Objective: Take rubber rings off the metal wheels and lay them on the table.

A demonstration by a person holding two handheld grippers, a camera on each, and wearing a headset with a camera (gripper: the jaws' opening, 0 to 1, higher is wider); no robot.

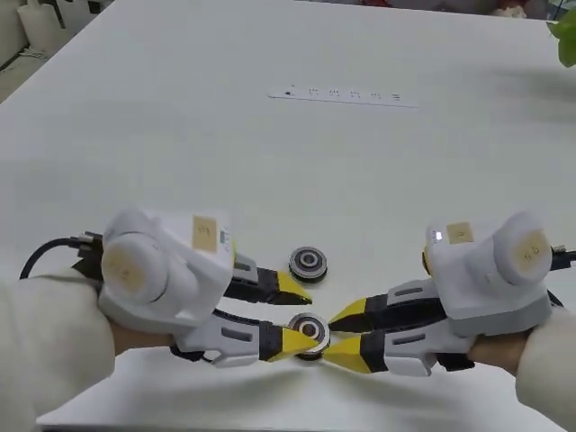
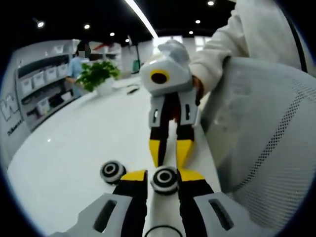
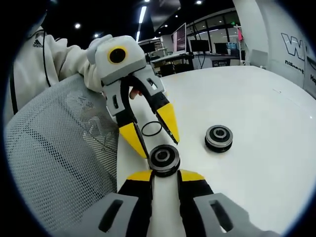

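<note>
1. Metal wheel (image 1: 309, 330) lies on the worktop (image 1: 270, 162) between two pairs of tongs. The left tongs (image 1: 299, 318) are spread at its 9 o'clock and the right tongs (image 1: 330, 334) spread at its 3 o'clock.
2. Second wheel (image 1: 308, 263) sits near, at 12 o'clock. The worktop's edge runs close at 6 o'clock, with open surface toward 12.
3. Right gripper view adds a loose rubber ring (image 3: 152, 135), flat on the worktop, seen between the left tongs' jaws.
</note>
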